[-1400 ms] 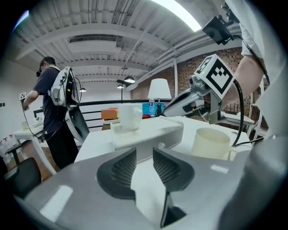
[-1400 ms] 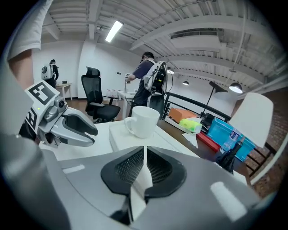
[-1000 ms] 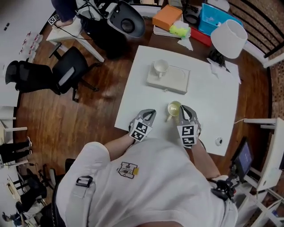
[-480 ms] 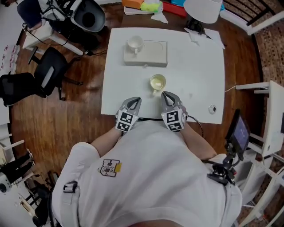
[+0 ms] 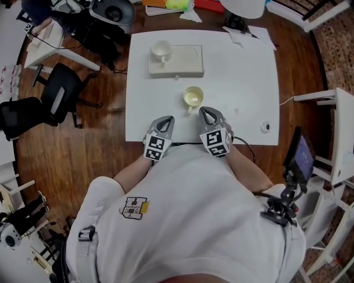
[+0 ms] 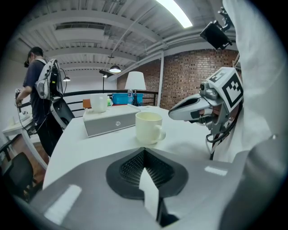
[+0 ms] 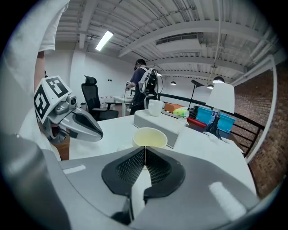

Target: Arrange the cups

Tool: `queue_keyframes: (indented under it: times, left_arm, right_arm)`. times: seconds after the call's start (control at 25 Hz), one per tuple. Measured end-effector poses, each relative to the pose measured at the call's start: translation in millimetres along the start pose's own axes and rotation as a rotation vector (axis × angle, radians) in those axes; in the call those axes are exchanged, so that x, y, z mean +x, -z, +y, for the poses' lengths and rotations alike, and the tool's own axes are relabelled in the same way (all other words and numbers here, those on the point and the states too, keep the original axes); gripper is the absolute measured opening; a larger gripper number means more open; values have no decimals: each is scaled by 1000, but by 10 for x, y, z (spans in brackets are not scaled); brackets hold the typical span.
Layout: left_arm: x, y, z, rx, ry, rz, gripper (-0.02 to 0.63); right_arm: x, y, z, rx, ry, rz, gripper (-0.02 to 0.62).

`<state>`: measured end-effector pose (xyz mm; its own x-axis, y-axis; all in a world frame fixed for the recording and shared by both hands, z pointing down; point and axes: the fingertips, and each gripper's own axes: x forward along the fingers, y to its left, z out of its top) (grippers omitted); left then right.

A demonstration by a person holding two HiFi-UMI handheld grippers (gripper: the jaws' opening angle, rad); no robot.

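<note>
A pale yellow cup [image 5: 193, 97] stands upright on the white table [image 5: 243, 83], its handle toward me. A white cup [image 5: 161, 50] sits on the left end of a pale block-shaped stand [image 5: 185, 61] farther back. My left gripper [image 5: 167, 118] rests shut near the table's front edge, left of the yellow cup [image 6: 148, 127], nothing between its jaws. My right gripper [image 5: 204, 111] is shut and empty too, its tips just in front of the yellow cup [image 7: 150, 137] without touching it. In the right gripper view the white cup [image 7: 155, 108] shows atop the stand [image 7: 164, 121].
A white lamp [image 5: 243, 6] stands at the table's far edge with papers [image 5: 251, 34] beside it. A small round object [image 5: 265, 127] lies near the front right corner. Office chairs [image 5: 61, 94] stand to the left, a person [image 6: 38, 92] beyond them, and white furniture [image 5: 332, 138] to the right.
Both grippers have drawn back a little toward the table's front edge, away from the yellow cup. The head view has shifted, so the table sits higher in the frame. The cups stay put.
</note>
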<state>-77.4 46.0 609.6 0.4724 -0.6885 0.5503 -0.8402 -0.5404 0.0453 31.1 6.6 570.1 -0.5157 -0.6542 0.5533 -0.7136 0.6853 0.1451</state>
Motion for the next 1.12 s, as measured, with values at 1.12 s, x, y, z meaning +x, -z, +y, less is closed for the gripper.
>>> queue_keyframes:
  times: [1.12]
  left_arm:
    - [102,-262,45,-2,22,-96,0]
  right_arm:
    - [91,-61,-182,32,47,-11,3]
